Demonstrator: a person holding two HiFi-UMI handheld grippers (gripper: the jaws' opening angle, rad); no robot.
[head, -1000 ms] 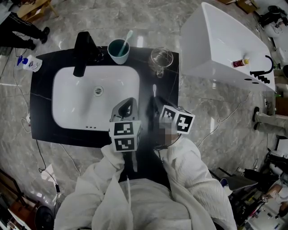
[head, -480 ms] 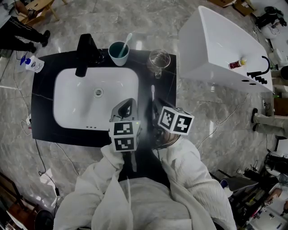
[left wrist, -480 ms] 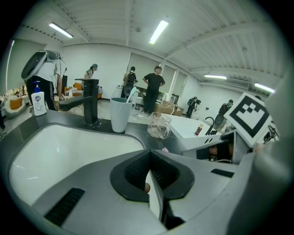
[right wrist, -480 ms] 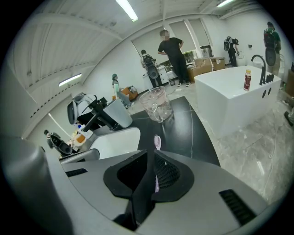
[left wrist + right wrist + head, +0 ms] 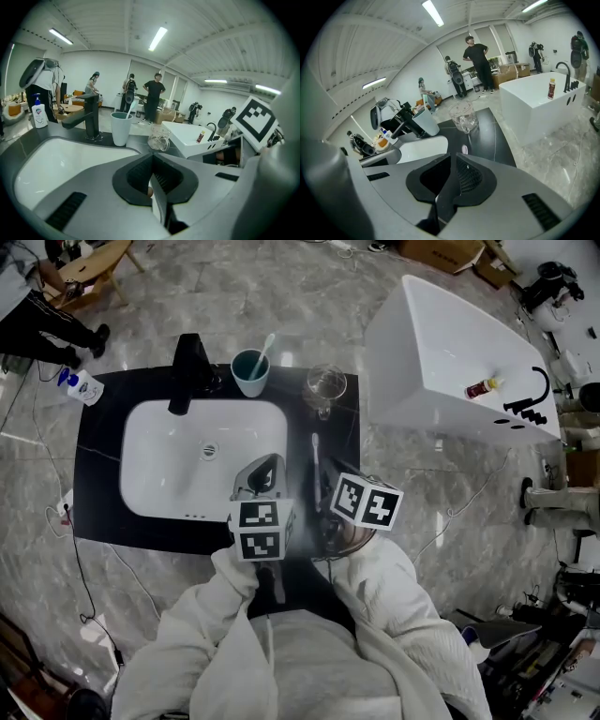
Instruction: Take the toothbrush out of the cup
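The task is judged not yet begun. The pale, slim plastic toothbrush [image 5: 266,344] stands in the teal, smooth-walled round cup [image 5: 249,373], with its handle leaning out over the rim. The cup is set on the glossy black rectangular countertop [image 5: 98,484], behind the white, round-cornered ceramic basin [image 5: 169,465] and just right of the matte black angular faucet [image 5: 186,373]. A clear, rounded glass jug [image 5: 324,388] is seen further right, apart from the cup.

The grey left gripper [image 5: 265,465] and grey right gripper [image 5: 319,488], each lined with dark ribbed pads, are held at the near side of the counter, well short of the cup. The jaws of each are seen pressed together, and nothing is made out between them. A thin white stick-like thing [image 5: 314,451] lies just ahead of the right gripper; whether it is touched cannot be told.

For the next move, one gripper is probably needed at the cup, with its jaws parted and then closed on the narrow handle above the rim. As the handle is thin and smooth, a centred pinch and a straight lift are called for.
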